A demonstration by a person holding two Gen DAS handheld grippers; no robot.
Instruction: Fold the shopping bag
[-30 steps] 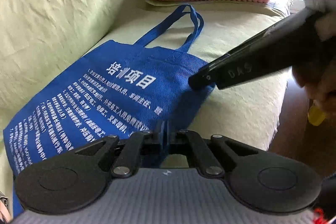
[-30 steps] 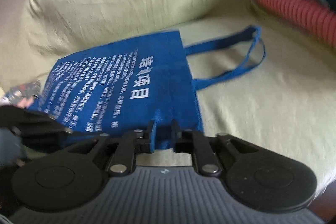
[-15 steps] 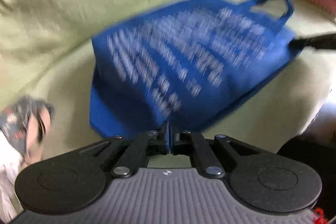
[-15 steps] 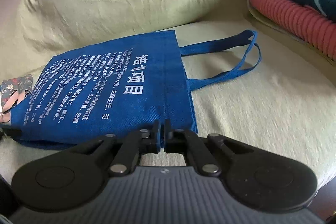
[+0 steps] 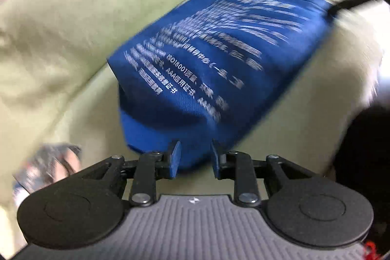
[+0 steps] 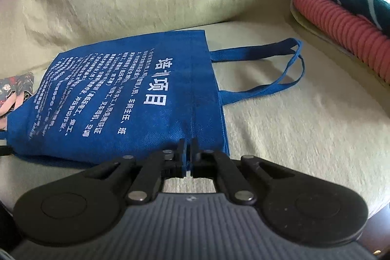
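Blue shopping bag [image 5: 207,70] between left gripper [image 5: 194,157] fingers

The left gripper [image 5: 195,156] sits low at the sofa seat's front edge, its fingers [image 5: 175,157] spread apart with a wide gap between them. The right gripper [image 6: 187,157] is also low at that front edge — fingers [image 6: 181,158] pinched nearly together, only a thin slit between the pads.
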